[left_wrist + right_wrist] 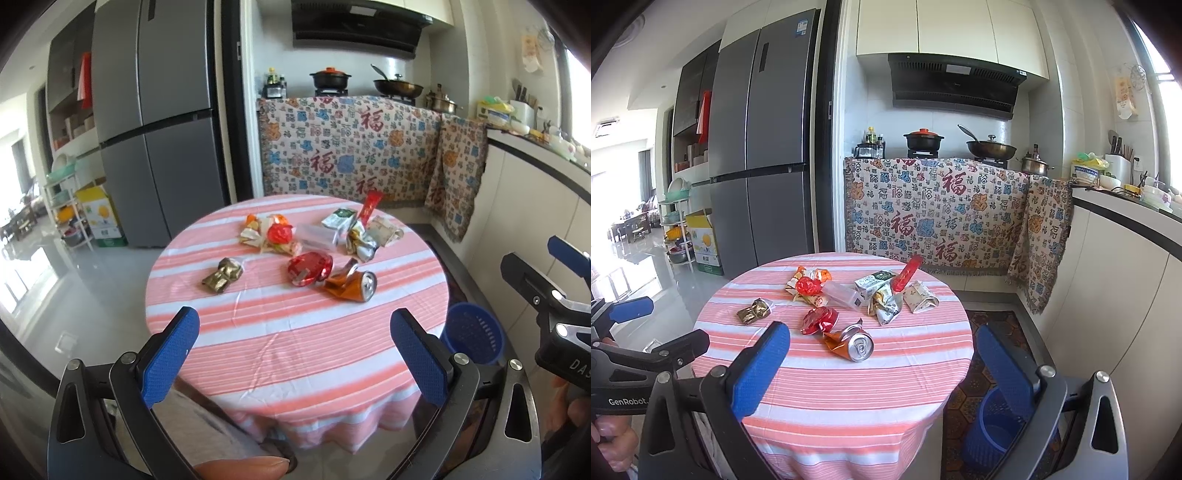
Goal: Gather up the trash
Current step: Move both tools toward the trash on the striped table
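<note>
**Pink stripes, blue pads, bright wrappers**

We see a round table under a cloth of pink and white stripes. On it lie a crushed orange can with a silver top, a shiny red wrapper, a gold wrapper at the left and a tall red packet at the far side. Our 2 grippers, left gripper and right gripper, have blue pads on black frames. The basket at the right is blue. The far counter cloth is cream with red characters and blue and orange motifs. The fridge is grey.
</note>
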